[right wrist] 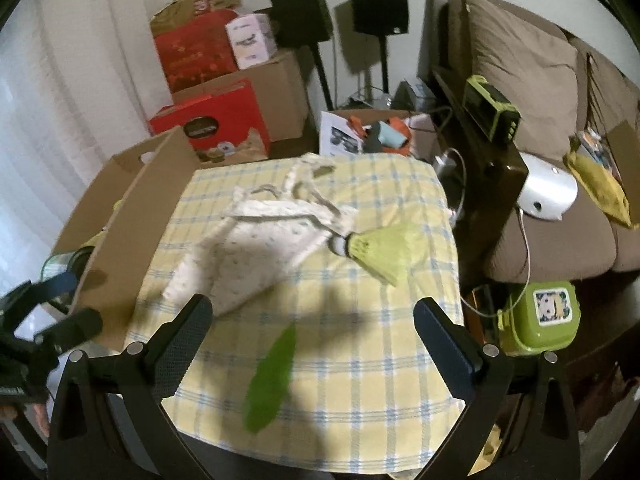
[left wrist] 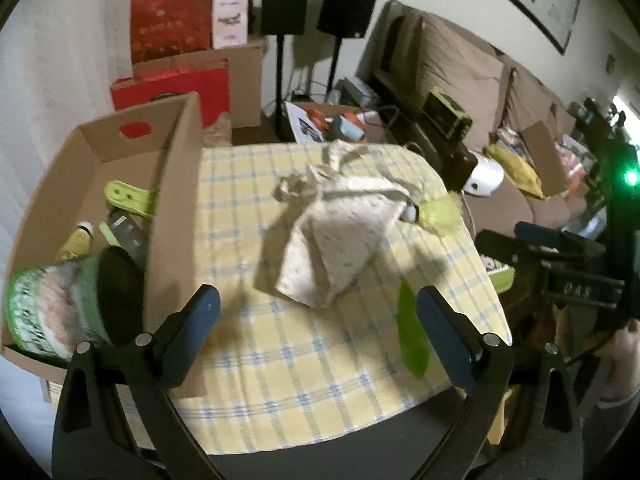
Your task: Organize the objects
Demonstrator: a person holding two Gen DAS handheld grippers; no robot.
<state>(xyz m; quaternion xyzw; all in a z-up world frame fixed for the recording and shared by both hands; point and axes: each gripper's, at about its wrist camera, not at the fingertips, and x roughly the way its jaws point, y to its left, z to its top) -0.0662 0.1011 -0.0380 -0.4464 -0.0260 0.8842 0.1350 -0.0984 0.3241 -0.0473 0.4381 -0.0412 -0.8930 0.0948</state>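
- The left tongs [left wrist: 318, 312] are wide open and hold nothing. They hang over the near part of the counter [left wrist: 304, 376].
- The right tongs [right wrist: 314, 328] are wide open too, with nothing between the two fingers. They also hang over the near part of the counter.
- The counter has a yellow cloth with blue lines on it.
- A white spotted cloth bag [left wrist: 340, 236] lies crumpled in the middle of the counter. Its strings trail off toward the far edge.
- A yellow-green shuttlecock [right wrist: 376, 250] lies on its side just to the right of the bag. Its white tip touches the bag.
- A green leaf [right wrist: 270, 380] lies flat on the near part of the counter, apart from the bag.
- An open cardboard box [left wrist: 176, 184] sits on the left side of the counter.
- Inside the box, a round green tub [left wrist: 56, 308] lies on its side at the near end.
- Farther back in the box is a light green strap with holes [left wrist: 130, 196] and some other small things that are too blurry to name.
- A green lunch box [right wrist: 546, 316] sits low down to the right of the counter.
- A brown sofa [right wrist: 532, 92] stands on the far right.
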